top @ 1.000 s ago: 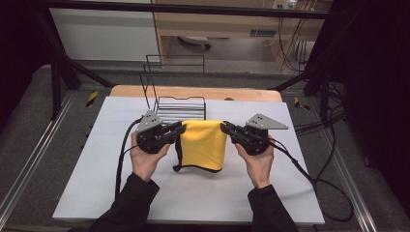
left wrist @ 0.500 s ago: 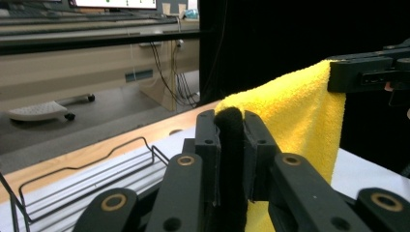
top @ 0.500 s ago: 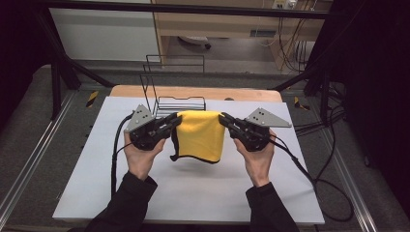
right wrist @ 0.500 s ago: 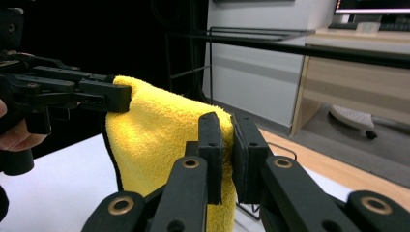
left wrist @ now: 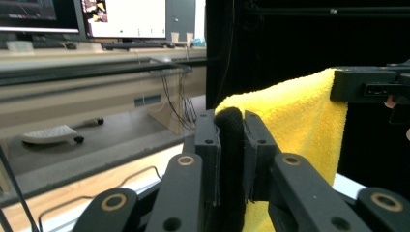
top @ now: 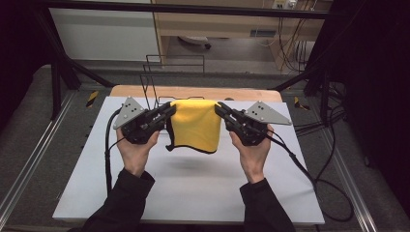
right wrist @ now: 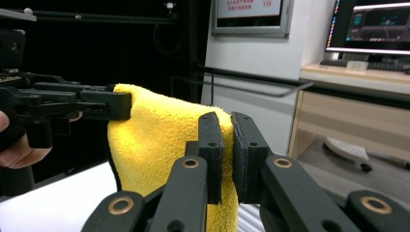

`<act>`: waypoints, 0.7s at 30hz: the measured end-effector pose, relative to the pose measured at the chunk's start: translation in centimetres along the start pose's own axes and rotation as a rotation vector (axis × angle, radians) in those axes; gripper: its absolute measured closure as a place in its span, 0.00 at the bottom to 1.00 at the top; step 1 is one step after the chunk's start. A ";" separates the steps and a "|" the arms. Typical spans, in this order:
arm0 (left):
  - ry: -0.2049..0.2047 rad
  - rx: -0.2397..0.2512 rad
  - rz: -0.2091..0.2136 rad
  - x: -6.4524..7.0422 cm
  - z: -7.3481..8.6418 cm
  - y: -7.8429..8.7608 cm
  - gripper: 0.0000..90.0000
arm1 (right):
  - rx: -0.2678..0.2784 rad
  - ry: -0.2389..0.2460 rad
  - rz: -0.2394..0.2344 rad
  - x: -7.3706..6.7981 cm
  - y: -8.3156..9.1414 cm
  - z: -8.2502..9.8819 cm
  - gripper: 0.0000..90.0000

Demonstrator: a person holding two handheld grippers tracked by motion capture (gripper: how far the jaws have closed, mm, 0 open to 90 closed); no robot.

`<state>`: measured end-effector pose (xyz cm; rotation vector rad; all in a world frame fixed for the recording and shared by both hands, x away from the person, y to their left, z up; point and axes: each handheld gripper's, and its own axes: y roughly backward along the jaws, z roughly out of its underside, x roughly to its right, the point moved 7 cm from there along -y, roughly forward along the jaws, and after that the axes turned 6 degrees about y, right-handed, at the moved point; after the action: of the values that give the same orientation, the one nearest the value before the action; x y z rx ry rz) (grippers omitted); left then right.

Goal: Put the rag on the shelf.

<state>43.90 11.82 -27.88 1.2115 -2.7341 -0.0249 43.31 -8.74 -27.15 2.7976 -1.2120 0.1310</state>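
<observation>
Now, with the left claw and right claw each clamped on a top corner of the yellow towel hanging above the table, keep both hands level and the top edge taut

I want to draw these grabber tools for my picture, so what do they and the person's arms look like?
Each gripper, left and right, is black, with two flat black jaws, brass-coloured rings at the joints and a grey three-cornered plate with small holes on top. A black cable trails from each. The person wears dark long sleeves.
</observation>
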 end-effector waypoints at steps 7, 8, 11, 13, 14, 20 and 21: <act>-0.013 0.041 -0.017 -0.5 -1.9 0.0 0.88 | 0.054 0.008 0.028 0.2 -1.0 -1.9 0.93; -0.008 0.049 -0.018 -0.5 -2.1 0.0 0.88 | 0.054 0.008 0.028 0.2 -1.0 -1.9 0.93; -0.008 0.072 -0.019 -0.7 -2.8 0.0 0.88 | 0.073 0.003 0.032 0.3 -1.3 -2.6 0.93; -0.008 0.079 -0.019 -0.9 -3.2 0.1 0.88 | 0.086 0.007 0.035 0.4 -1.5 -3.2 0.93; -0.007 0.086 -0.020 -1.0 -3.4 0.1 0.88 | 0.086 0.011 0.036 0.4 -1.6 -3.4 0.93; -0.006 0.110 -0.031 -1.4 -4.9 0.1 0.88 | 0.113 0.020 0.039 0.4 -2.1 -4.9 0.94; -0.007 0.114 -0.033 -1.4 -5.1 0.1 0.88 | 0.119 0.021 0.042 0.4 -2.2 -5.2 0.94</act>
<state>45.47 13.19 -23.04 1.2873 -2.7549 0.1256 44.99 -6.93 -22.09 2.8636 -1.2998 0.2432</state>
